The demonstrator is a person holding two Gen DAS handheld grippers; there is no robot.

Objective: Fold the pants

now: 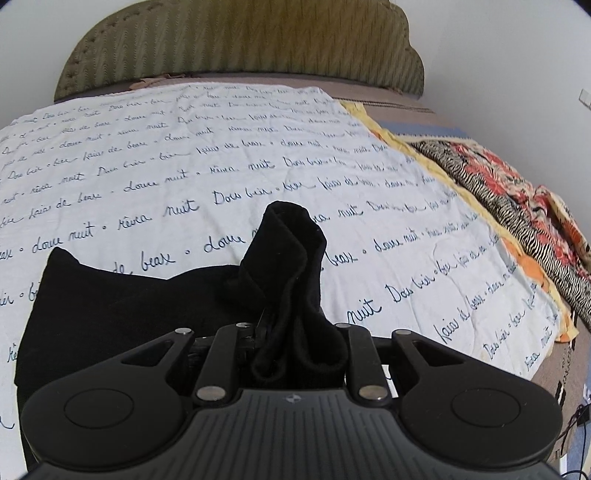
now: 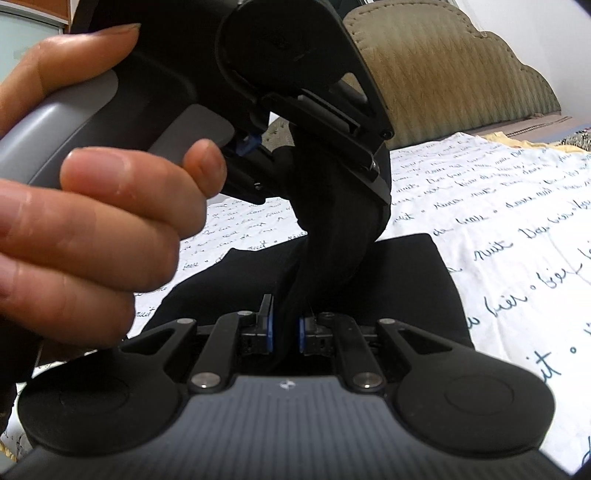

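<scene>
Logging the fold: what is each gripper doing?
Left gripper: closed on the black pants.
Right gripper: closed on the pants.

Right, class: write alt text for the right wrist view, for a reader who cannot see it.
The right hand-held gripper is shut on a bunched strip of black pants stretching up to the left hand-held gripper, held by a hand. Beneath lies a white sheet printed with handwriting.

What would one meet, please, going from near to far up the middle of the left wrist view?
Left gripper shut on the black pants → white sheet with handwriting print → olive quilted headboard → white wall.
</scene>
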